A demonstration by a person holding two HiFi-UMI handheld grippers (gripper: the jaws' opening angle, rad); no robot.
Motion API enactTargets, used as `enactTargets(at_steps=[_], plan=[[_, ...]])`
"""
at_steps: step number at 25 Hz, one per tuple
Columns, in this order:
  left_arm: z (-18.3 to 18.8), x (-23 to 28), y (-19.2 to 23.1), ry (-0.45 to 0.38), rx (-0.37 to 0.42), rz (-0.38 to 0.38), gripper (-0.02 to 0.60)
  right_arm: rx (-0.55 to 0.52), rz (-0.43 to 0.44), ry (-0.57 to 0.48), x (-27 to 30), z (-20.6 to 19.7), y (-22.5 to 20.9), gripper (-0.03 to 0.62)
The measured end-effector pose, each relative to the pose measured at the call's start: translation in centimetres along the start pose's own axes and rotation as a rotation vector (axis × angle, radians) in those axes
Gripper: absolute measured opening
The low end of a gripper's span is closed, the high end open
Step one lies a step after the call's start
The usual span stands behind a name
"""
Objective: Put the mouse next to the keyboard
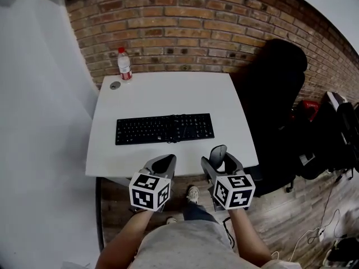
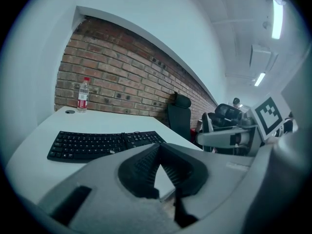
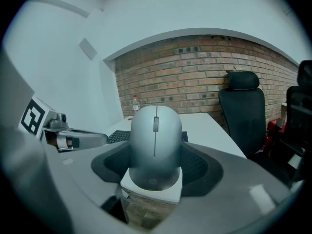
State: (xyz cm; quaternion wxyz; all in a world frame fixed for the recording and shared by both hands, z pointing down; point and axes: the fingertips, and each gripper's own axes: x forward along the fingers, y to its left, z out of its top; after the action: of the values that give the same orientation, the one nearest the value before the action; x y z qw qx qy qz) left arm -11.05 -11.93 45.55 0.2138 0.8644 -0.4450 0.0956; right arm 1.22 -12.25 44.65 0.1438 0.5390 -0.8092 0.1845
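A black keyboard (image 1: 164, 129) lies across the middle of the white table (image 1: 168, 97). My right gripper (image 1: 220, 160) is shut on a grey mouse (image 1: 218, 153) and holds it over the table's front edge, in front of the keyboard's right end. In the right gripper view the mouse (image 3: 155, 145) fills the space between the jaws of the right gripper (image 3: 156, 152), wheel side up, with the keyboard (image 3: 119, 136) beyond it. My left gripper (image 1: 162, 162) hovers at the front edge below the keyboard's middle. The tips of the left gripper (image 2: 159, 150) meet with nothing between them.
A water bottle (image 1: 124, 64) with a red cap and a small round disc (image 1: 115, 85) stand at the table's far left corner by the brick wall. A black office chair (image 1: 277, 88) sits to the table's right. Bags and cables lie on the floor at far right.
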Motion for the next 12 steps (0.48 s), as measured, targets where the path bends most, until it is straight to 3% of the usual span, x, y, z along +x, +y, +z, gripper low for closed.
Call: enactTargets(at_steps=[12], plan=[[2.4, 6.8, 2.6, 0.033, 0.000, 0.022, -0.008, 0.023, -0.015, 0.036, 5.7, 1.5, -5.6, 0.310]])
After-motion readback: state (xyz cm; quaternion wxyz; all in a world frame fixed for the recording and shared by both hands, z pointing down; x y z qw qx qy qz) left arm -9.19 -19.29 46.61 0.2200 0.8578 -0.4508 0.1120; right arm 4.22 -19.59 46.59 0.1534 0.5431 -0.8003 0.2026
